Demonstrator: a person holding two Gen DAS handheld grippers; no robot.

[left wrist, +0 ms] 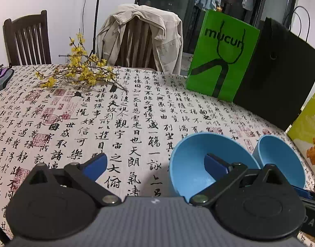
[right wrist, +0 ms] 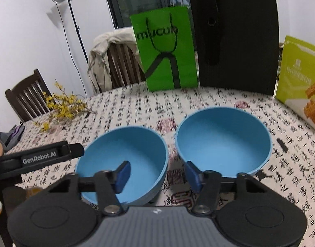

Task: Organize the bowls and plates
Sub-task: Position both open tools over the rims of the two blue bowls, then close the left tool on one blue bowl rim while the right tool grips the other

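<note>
Two blue bowls stand side by side on the calligraphy tablecloth (right wrist: 219, 103). In the right wrist view the left bowl (right wrist: 137, 144) is close in front and the right bowl (right wrist: 223, 140) lies a little farther. My right gripper (right wrist: 158, 175) is open and straddles the left bowl's right wall. One blue finger (right wrist: 123, 174) is inside the bowl, the other is outside it, and neither pad presses on the wall. In the left wrist view my left gripper (left wrist: 157, 164) is wide open. Its right finger (left wrist: 216, 164) is at the near bowl (left wrist: 190, 154). The second bowl (left wrist: 281, 160) sits to the right.
A green paper bag (right wrist: 165, 49), a black bag (right wrist: 237, 41) and a yellow-green box (right wrist: 297, 72) stand along the table's far side. A yellow flower branch (left wrist: 79, 72) and a purple-grey pouch (left wrist: 1, 78) lie far left. Two chairs, one draped with a jacket (left wrist: 141, 37), stand behind.
</note>
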